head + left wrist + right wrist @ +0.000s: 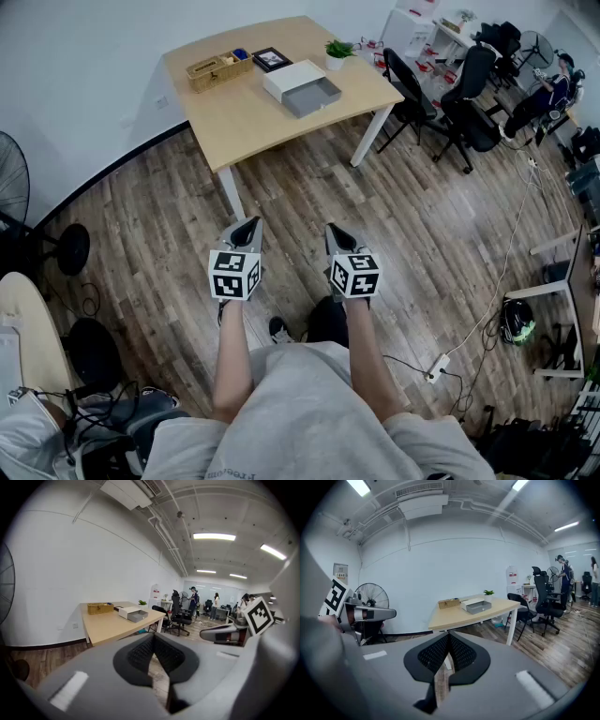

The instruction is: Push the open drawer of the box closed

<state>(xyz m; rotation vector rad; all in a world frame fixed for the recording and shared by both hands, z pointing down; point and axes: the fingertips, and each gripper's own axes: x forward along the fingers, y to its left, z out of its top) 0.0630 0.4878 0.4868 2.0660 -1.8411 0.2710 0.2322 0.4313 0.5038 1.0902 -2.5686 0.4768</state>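
A white box [292, 78] with its grey drawer [313, 97] pulled out lies on a light wooden table [244, 112] far ahead in the head view. My left gripper [248, 225] and right gripper [334, 232] hang side by side over the wood floor, well short of the table, both shut and holding nothing. In the left gripper view the box [132, 614] shows small beyond the shut jaws, and in the right gripper view the box [476, 605] is likewise far off.
On the table also stand a wicker basket [217, 67], a picture frame [272, 59] and a small plant [337, 50]. Black office chairs [464, 103] crowd the table's right. A fan [11, 187] stands at the left. A power strip [436, 367] and cables lie on the floor.
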